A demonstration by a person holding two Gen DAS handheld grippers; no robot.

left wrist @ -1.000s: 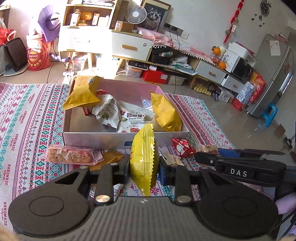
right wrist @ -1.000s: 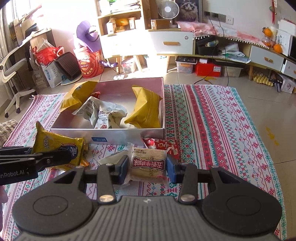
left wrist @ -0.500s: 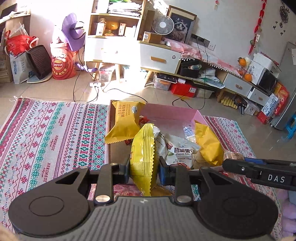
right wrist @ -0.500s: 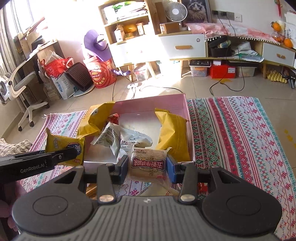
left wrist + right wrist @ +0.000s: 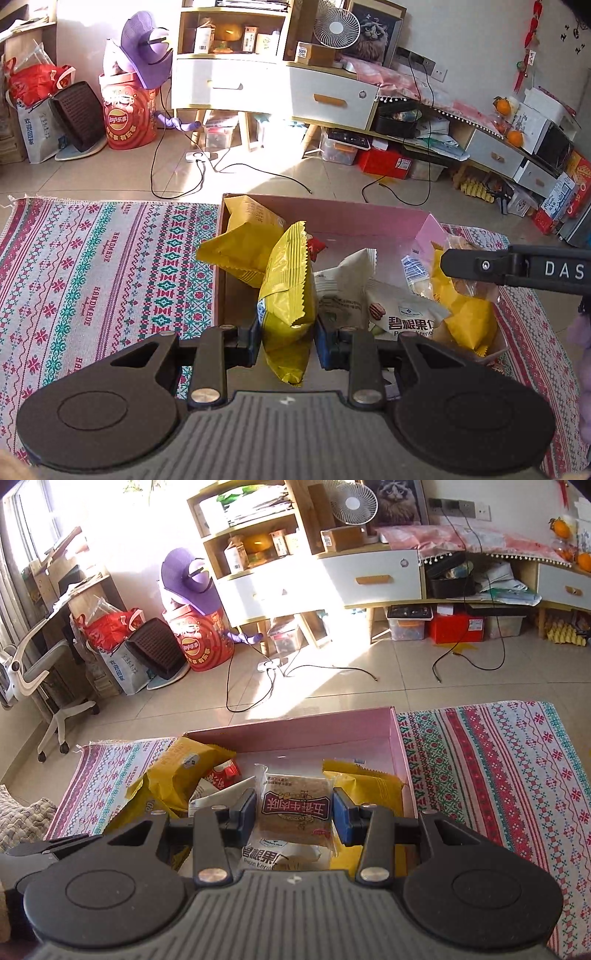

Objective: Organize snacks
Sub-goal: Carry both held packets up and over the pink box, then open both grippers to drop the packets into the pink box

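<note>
My left gripper (image 5: 286,339) is shut on a yellow snack bag (image 5: 286,291), held edge-up over the near left part of the pink box (image 5: 332,218). My right gripper (image 5: 294,814) is shut on a clear-wrapped brown cake bar (image 5: 295,805) with red lettering, held above the box (image 5: 295,734) on its right side. The right gripper's black arm (image 5: 517,264) shows at the right of the left wrist view. Inside the box lie yellow bags (image 5: 240,240), a white pecan pack (image 5: 402,317) and a small red packet (image 5: 221,773).
The box sits on a patterned rug (image 5: 92,266) over a tiled floor. Beyond it are cables (image 5: 192,173), white drawer cabinets (image 5: 258,85), a red Lay's tub (image 5: 125,114) and a desk chair (image 5: 44,686) at far left.
Both grippers have moved forward and up from the rug in front of the box to over the box, each still holding its snack.
</note>
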